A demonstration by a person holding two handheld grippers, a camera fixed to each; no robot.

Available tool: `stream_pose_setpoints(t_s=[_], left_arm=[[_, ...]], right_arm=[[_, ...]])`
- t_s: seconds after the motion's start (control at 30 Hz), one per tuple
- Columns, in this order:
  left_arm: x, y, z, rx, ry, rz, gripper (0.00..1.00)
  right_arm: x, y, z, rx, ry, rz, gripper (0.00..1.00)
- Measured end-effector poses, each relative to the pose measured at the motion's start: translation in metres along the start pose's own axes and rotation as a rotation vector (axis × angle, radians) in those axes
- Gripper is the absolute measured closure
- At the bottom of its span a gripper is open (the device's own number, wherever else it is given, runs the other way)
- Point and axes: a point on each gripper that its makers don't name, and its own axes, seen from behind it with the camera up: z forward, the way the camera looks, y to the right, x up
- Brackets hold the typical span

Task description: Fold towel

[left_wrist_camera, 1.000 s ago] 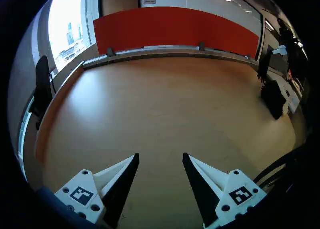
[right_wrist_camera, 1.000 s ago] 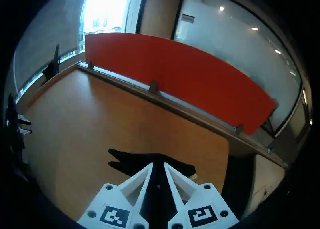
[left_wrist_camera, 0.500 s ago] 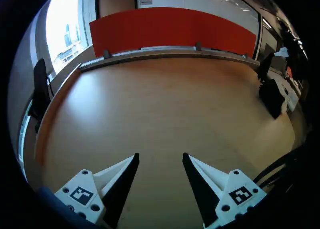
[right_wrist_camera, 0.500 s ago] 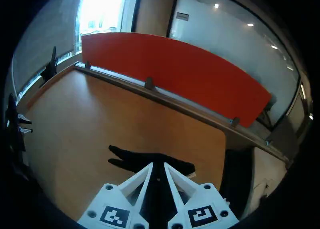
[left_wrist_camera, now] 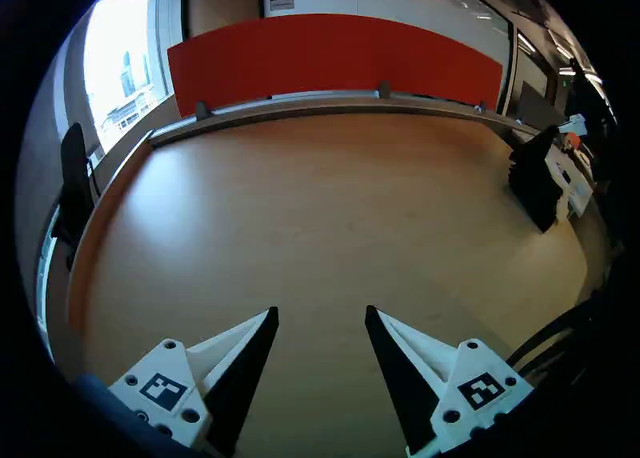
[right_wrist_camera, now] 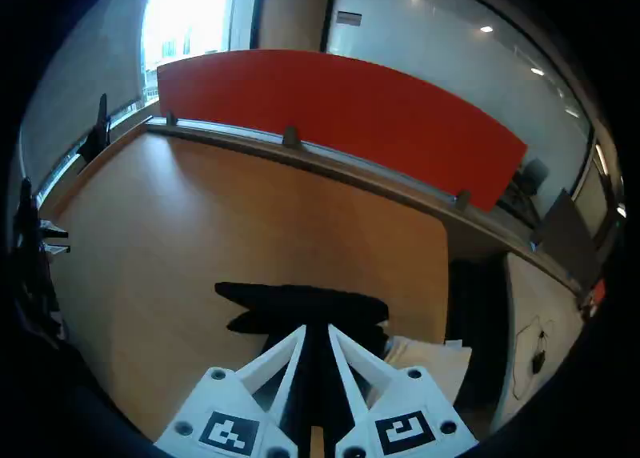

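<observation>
Left gripper: fingers apart above the bare wooden table, facing the red partition. Right gripper: fingers closed on the black towel, which lies on the tabletop well short of that partition.

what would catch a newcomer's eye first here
The red panel along the far edge of the table stands out first. Next comes the dark towel, pinched in the right gripper and spreading out past its tips. The left gripper hangs open over the wood.
</observation>
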Motion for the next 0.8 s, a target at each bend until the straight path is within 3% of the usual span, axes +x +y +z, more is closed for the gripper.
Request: stream_pose_setpoints(t_s=[0.27,0.8], left_arm=[[-0.001,0.003,-0.002,-0.005,0.001,0.001,0.20],[0.001,0.004,-0.006,-0.003,0.010,0.001,0.20]], right_arm=[[-0.031,-0.001,-0.010,-0.007,-0.022,0.036,0.95],[-0.059,-0.003,-0.016,-0.016,-0.048,0.072,0.95]])
